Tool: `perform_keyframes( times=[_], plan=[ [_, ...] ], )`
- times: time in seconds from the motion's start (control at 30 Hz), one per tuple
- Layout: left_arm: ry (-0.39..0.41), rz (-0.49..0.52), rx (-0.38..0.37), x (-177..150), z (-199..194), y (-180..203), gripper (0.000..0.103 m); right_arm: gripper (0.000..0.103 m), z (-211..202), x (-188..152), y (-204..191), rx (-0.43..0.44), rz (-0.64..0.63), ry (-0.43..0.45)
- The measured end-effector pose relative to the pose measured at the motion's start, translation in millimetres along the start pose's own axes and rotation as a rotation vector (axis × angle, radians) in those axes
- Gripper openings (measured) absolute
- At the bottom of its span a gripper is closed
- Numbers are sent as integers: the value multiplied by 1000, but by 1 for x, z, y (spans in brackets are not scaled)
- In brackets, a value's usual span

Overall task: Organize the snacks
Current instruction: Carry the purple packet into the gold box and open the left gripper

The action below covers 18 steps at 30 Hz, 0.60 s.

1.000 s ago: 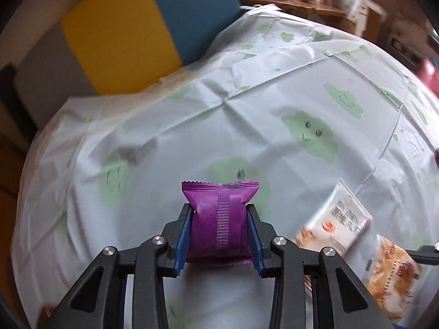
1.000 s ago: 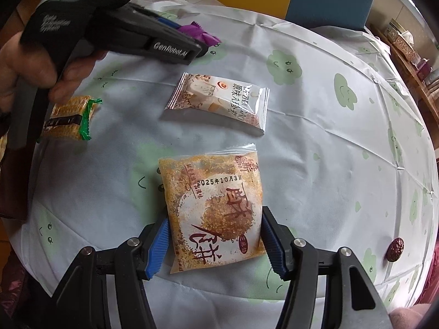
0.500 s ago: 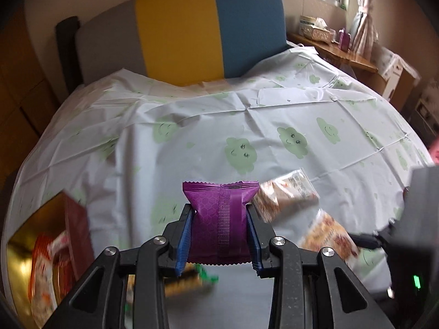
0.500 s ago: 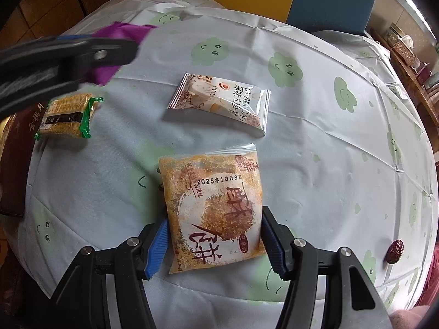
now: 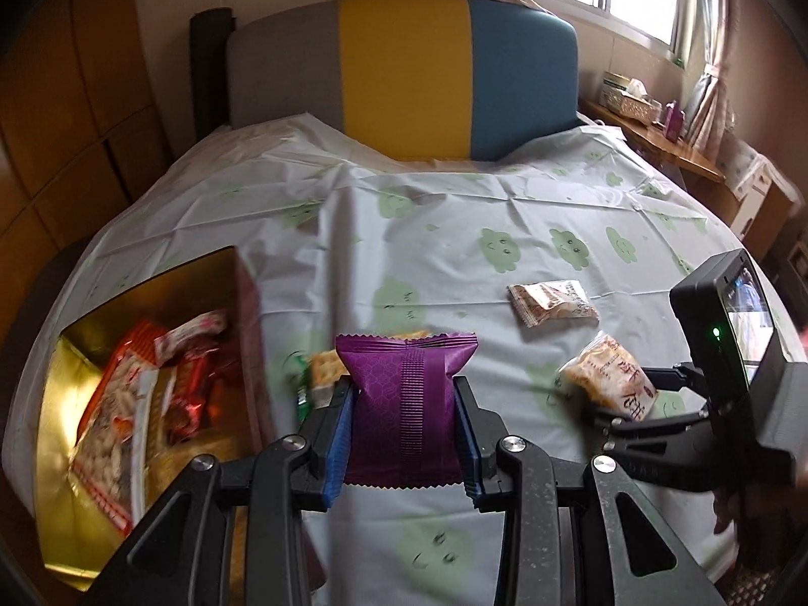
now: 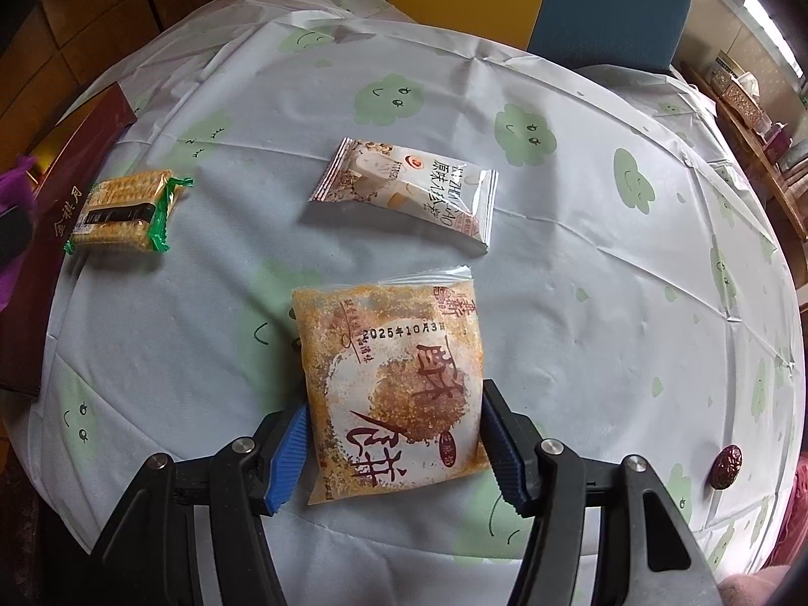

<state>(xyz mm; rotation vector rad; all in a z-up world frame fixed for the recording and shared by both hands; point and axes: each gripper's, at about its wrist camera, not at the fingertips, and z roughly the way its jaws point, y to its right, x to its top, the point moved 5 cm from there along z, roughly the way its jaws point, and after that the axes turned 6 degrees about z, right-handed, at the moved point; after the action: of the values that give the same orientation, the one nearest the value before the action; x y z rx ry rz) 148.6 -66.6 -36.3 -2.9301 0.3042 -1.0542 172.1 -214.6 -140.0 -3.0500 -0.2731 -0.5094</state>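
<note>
My left gripper (image 5: 404,429) is shut on a purple snack packet (image 5: 406,404) and holds it above the table, right of an open gold-lined box (image 5: 65,414) with several snacks inside. My right gripper (image 6: 391,447) is shut on an orange crumb-cake packet (image 6: 389,384), held low over the cloth; that packet also shows in the left wrist view (image 5: 608,379). A white biscuit packet (image 6: 404,192) and a green-ended cracker packet (image 6: 123,212) lie on the table beyond it.
The round table has a white cloth with green clouds (image 6: 606,278). The box's dark red side (image 6: 55,232) is at the left edge. A red date (image 6: 727,464) lies near the right rim. A grey, yellow and blue chair back (image 5: 404,70) stands behind the table.
My left gripper has swung left and pulled back with the purple packet, bringing the gold box into view. My right gripper and its orange packet have stayed put.
</note>
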Motion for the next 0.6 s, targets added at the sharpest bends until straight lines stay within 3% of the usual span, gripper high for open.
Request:
perform_keyframes(
  times=[0.43, 0.6],
  plan=[
    [-7, -99, 16, -29, -21, -40, 37, 63, -2, -11, -10, -21, -32, 32],
    [-15, -175, 45, -47, -28, -76, 37, 63, -3, -13, -8, -8, -25, 31]
  ],
)
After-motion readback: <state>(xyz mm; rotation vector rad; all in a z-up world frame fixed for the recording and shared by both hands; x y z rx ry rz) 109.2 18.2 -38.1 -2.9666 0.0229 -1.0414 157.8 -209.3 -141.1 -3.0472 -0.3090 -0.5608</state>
